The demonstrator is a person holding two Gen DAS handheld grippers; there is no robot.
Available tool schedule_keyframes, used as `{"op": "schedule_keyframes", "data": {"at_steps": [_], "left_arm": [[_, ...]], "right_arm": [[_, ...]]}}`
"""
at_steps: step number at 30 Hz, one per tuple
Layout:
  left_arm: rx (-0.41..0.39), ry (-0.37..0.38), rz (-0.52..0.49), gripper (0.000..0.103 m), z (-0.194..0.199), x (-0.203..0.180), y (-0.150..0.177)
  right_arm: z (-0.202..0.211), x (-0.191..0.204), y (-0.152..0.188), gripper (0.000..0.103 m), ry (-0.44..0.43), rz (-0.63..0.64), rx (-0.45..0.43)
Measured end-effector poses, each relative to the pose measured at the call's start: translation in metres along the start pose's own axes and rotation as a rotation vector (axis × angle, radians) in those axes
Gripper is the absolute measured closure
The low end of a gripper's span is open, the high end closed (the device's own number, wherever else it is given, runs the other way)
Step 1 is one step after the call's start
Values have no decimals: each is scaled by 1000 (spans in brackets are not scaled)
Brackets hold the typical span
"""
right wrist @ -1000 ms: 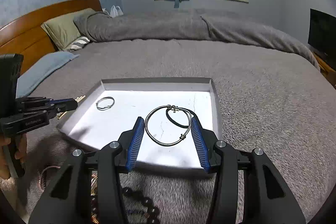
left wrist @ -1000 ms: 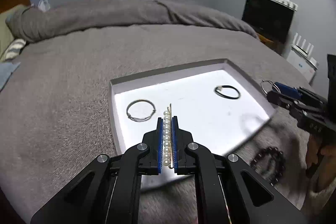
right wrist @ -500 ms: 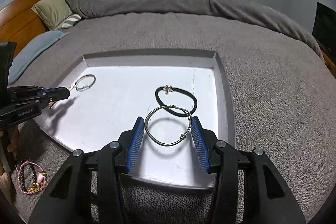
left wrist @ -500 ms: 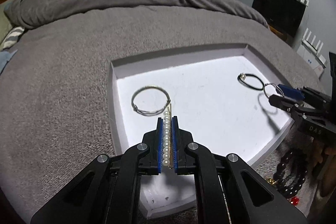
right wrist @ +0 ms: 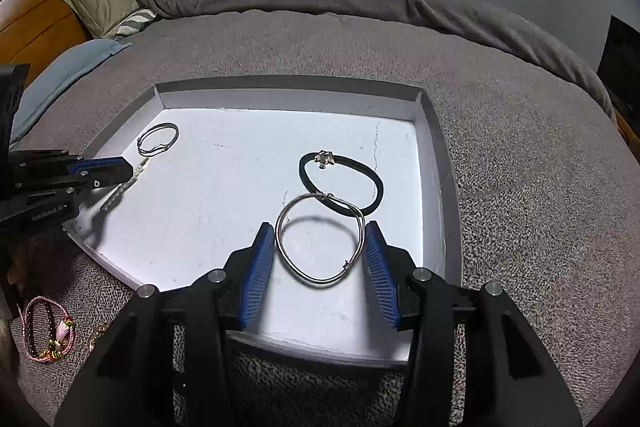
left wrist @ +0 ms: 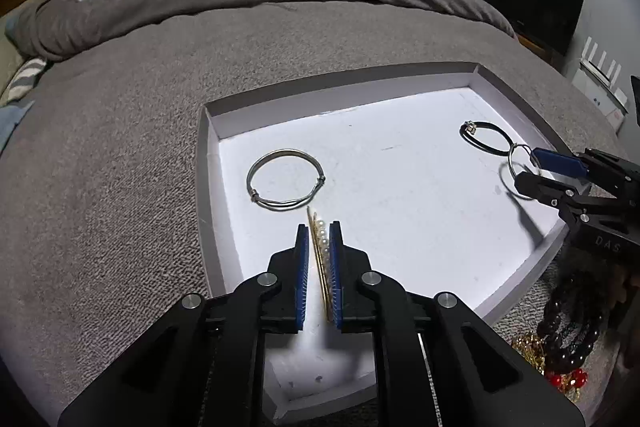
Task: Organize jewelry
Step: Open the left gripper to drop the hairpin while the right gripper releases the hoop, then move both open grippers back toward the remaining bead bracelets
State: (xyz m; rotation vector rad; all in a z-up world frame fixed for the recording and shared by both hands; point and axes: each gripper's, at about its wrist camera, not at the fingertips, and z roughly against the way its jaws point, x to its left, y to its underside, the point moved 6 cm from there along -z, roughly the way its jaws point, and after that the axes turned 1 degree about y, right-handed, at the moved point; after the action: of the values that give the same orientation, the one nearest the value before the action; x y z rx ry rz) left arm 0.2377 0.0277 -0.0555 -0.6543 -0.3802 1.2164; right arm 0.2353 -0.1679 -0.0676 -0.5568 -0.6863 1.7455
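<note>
Left wrist view: white tray on grey bedspread; left jaws opening around pearl piece, right clamp bangle.

Tray: matt white, paper-like, with a hairline crack. Bangle: polished metal wire. Black band: matt, elastic-looking. Pearl strand: glossy beads, gold wire. Blanket: rough grey cloth. Headboard: smooth wood.

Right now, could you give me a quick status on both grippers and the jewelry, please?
Left gripper opening, pearl strand between its pads. Right gripper clamps silver bangle over white tray. Black band lies just beyond.
</note>
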Motion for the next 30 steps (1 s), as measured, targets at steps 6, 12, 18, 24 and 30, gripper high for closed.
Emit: {"op": "schedule_keyframes", "data": {"at_steps": [6, 12, 18, 24, 30], "left_arm": [[-74, 16, 11, 82, 16, -1, -2], [-199, 1, 52, 26, 49, -2, -3], [-304, -33, 114, 8, 77, -1, 4], [-282, -110, 121, 5, 84, -3, 21], [-271, -171, 115, 5, 101, -10, 46]], "right_arm": [[10, -2, 0, 40, -16, -15, -57], [39, -9, -5, 17, -13, -52, -191], [68, -15, 2, 5, -11, -105, -273], [88, -10, 14, 5, -3, -134, -291], [105, -3, 38, 5, 14, -115, -301]]}}
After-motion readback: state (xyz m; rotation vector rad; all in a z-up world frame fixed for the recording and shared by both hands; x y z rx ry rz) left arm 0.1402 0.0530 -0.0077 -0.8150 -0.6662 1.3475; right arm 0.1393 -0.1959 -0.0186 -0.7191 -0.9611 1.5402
